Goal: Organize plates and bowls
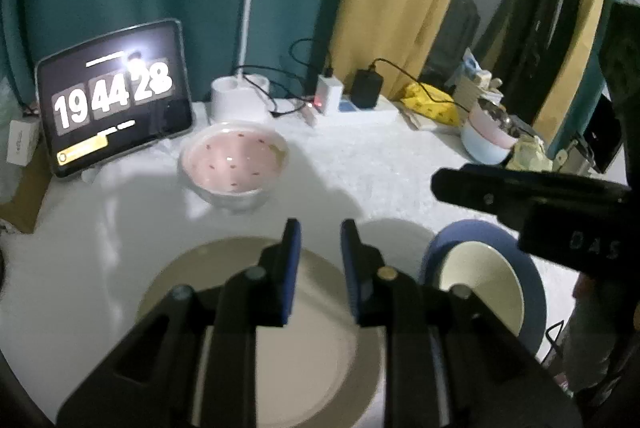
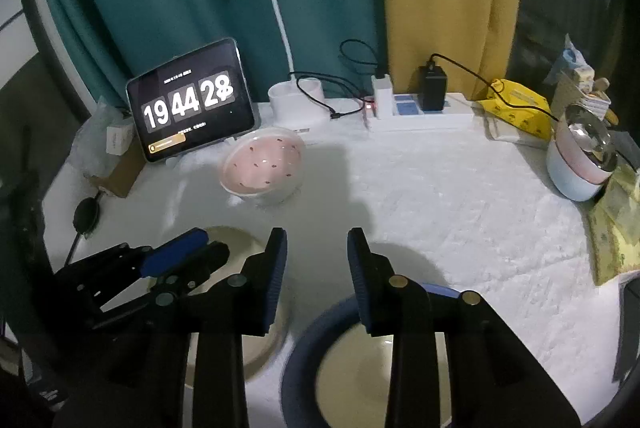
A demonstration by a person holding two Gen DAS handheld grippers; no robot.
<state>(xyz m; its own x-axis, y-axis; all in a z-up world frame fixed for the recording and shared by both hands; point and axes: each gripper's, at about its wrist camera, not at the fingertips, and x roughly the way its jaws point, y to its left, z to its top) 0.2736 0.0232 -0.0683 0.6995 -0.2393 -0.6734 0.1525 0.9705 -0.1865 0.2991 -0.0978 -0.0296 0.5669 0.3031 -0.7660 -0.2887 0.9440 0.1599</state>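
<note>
A beige plate point(image 1: 304, 340) lies on the white table under my left gripper point(image 1: 320, 232), which is open and empty above it. A blue-rimmed cream bowl point(image 1: 480, 280) sits to its right. A pink bowl with dark specks point(image 1: 234, 164) stands further back. In the right wrist view my right gripper point(image 2: 316, 240) is open and empty, over the gap between the beige plate point(image 2: 240, 348) and the blue-rimmed bowl point(image 2: 352, 368). The left gripper point(image 2: 176, 260) shows at the left, the pink bowl point(image 2: 262, 168) behind.
A tablet clock point(image 2: 192, 100), a white desk lamp point(image 2: 296, 100), a power strip with chargers point(image 2: 420, 112) and a yellow packet point(image 2: 516, 108) line the back edge. A stack of pink and blue bowls point(image 2: 576, 164) stands at the right. A box point(image 2: 120, 164) is at the left.
</note>
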